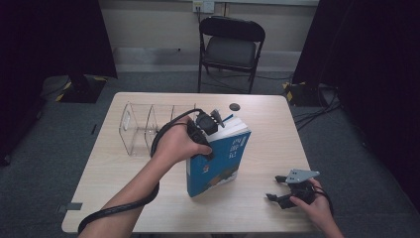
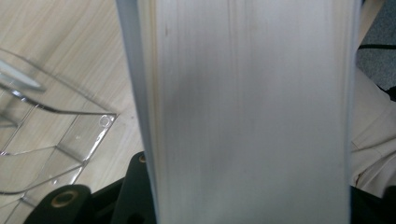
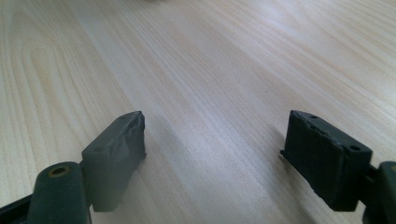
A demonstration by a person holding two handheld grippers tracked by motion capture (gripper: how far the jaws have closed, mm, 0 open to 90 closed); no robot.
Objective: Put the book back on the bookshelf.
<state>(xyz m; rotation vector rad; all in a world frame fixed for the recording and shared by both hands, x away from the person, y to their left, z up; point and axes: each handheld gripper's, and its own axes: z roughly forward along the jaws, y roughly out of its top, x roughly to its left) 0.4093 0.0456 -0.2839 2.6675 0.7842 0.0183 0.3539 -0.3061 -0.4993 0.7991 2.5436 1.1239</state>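
A thick blue book stands on its lower edge in the middle of the wooden table and leans a little. My left gripper is shut on its upper part from the left. In the left gripper view the white page edges of the book sit between the jaws of my left gripper, and the right jaw is mostly hidden behind the book. My right gripper rests near the table's front right corner. Its jaws stand open over bare wood in the right gripper view.
A clear plastic organiser with upright dividers stands at the back left of the table, just left of the book, and shows close by in the left gripper view. A small dark disc lies near the far edge. A black folding chair stands beyond.
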